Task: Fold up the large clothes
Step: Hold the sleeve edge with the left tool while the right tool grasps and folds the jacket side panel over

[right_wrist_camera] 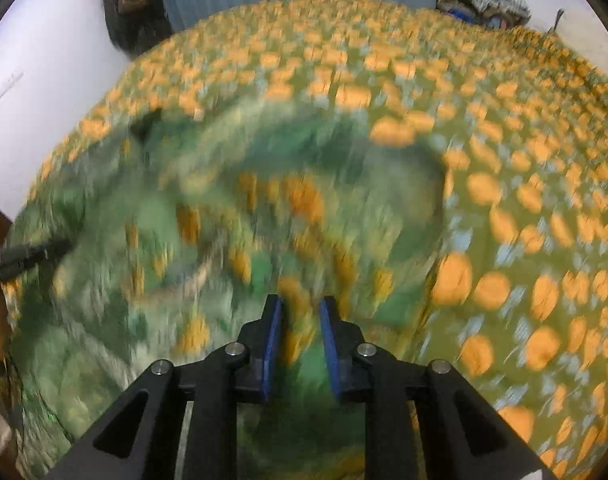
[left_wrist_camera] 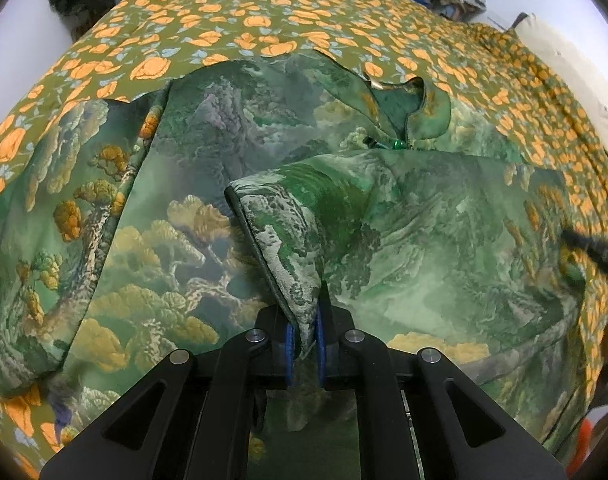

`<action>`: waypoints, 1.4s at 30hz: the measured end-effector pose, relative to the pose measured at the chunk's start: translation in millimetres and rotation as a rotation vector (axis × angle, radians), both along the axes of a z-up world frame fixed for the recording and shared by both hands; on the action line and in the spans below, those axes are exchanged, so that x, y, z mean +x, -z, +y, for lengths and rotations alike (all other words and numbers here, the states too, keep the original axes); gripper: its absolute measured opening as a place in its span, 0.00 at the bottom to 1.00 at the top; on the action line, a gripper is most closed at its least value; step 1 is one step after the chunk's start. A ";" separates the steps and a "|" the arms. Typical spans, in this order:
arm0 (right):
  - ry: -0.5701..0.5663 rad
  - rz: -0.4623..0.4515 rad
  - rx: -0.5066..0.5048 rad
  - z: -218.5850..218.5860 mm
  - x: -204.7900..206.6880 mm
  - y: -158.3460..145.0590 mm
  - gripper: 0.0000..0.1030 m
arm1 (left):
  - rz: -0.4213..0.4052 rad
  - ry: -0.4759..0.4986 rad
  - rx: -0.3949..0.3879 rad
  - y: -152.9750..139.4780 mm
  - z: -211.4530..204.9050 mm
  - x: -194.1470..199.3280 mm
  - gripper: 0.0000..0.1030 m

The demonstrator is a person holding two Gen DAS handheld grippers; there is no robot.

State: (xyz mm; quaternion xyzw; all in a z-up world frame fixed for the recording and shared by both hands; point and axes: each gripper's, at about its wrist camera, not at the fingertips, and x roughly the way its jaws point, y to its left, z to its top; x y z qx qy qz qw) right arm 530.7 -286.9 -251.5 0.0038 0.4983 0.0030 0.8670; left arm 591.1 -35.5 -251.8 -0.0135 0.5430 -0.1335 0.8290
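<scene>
So I'm partway into this fold, not near done. The big green landscape-print garment (left_wrist_camera: 183, 208) is spread across the bed with the orange-flower bedspread (left_wrist_camera: 231, 12), collar (left_wrist_camera: 420, 108) pointing at the far side. My left gripper (left_wrist_camera: 304, 340) is clamped tight on a piped edge of one flap, which is lifted and laid over toward the middle, so I'd call that the first side fold in hand but not set down flat. The right gripper (right_wrist_camera: 299, 344) is over the other side of the garment; its view is badly smeared, the blue pads (right_wrist_camera: 272, 344) stand a little apart, and I honestly can't tell if any cloth is pinched between them. What's left, as I read it: drop this flap flat, bring the other side in, then fold the length up. Plenty of wrinkles too.
</scene>
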 end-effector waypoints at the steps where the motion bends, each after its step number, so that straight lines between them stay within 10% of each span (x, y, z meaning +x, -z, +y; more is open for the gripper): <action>1: 0.006 -0.024 -0.009 -1.3 5.4 -5.3 0.20 | 0.002 0.000 0.004 1.1 -0.7 0.9 0.08; 12: 0.054 0.084 0.021 -10.5 65.5 53.0 0.20 | -0.014 0.016 0.039 9.5 -4.5 1.9 0.10; 21: -0.011 0.023 0.030 -9.1 9.1 17.8 0.22 | -0.045 0.024 0.081 9.8 -9.5 -4.5 0.10; 34: -0.059 0.081 -0.050 13.6 -29.4 50.7 0.22 | -0.069 0.017 0.147 14.0 -18.6 -6.2 0.11; 37: -0.040 0.072 -0.052 13.3 -30.2 45.5 0.22 | -0.077 0.010 0.149 10.6 -15.5 -9.6 0.18; 42: -0.022 0.008 -0.075 17.4 -47.3 26.8 0.36 | -0.098 -0.020 0.179 -3.6 2.8 -29.8 0.68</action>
